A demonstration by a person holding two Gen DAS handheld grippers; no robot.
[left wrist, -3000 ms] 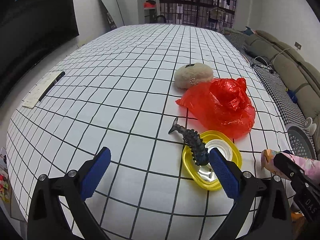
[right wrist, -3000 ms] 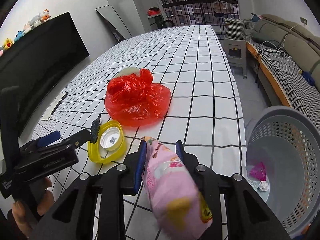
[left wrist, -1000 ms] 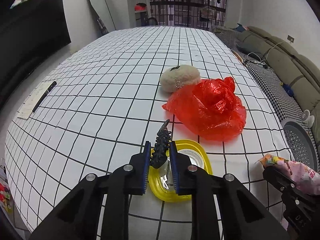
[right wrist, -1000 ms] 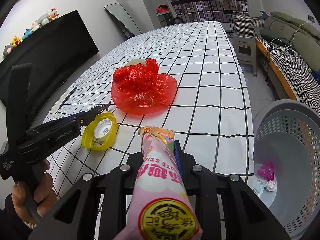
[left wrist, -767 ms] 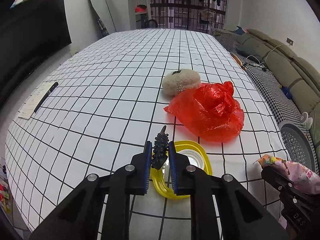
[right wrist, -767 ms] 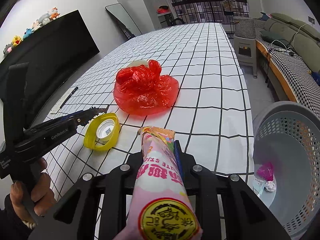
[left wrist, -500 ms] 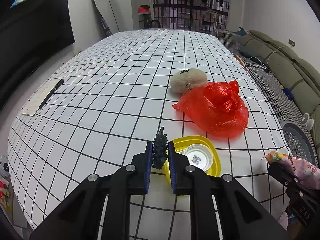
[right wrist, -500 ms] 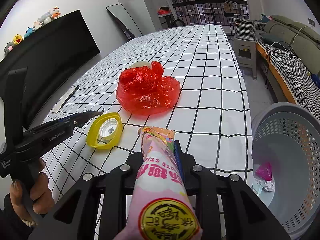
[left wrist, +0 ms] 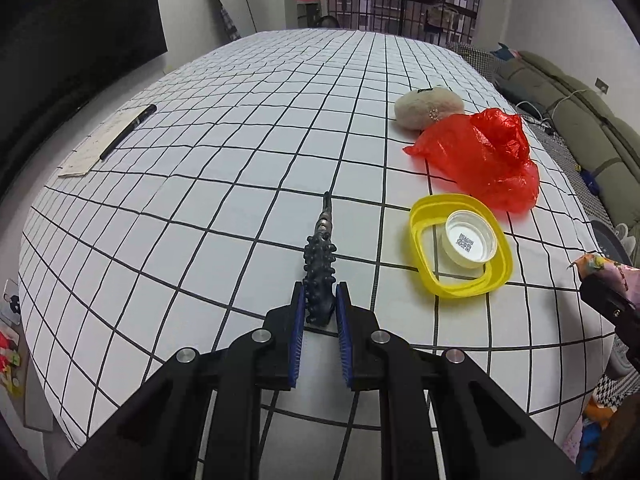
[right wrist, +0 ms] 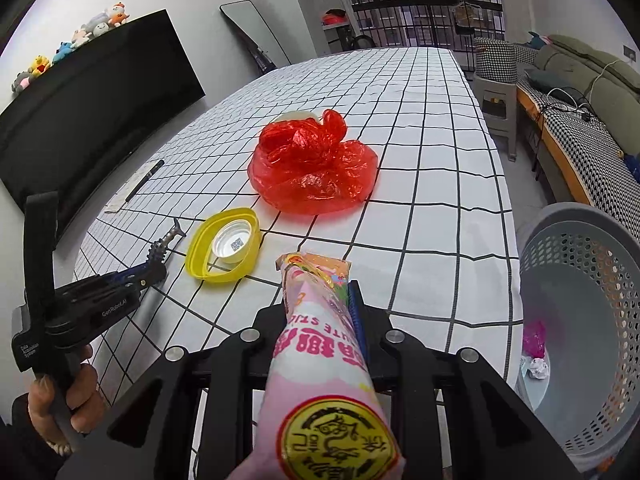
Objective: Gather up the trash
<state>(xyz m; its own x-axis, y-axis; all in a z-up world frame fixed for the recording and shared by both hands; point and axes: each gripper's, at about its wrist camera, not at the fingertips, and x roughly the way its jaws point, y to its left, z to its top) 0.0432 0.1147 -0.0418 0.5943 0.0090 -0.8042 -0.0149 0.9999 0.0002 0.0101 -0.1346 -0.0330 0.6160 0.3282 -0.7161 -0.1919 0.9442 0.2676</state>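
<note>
Left tool [left wrist: 320, 308]: clamped on knobbly black stick [left wrist: 319, 276], mid-frame.
Right tool [right wrist: 320, 300]: clamped on pink snack wrapper [right wrist: 320, 344].
Advice: carry both over grey basket [right wrist: 600, 248], lower right, before unclamping.

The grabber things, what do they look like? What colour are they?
Both are black plastic. The left gripper has two fingers lined with ridged blue pads and silver screws. The right gripper looks the same. Small white lettering marks the left one's body, above a bare hand on its handle.
</note>
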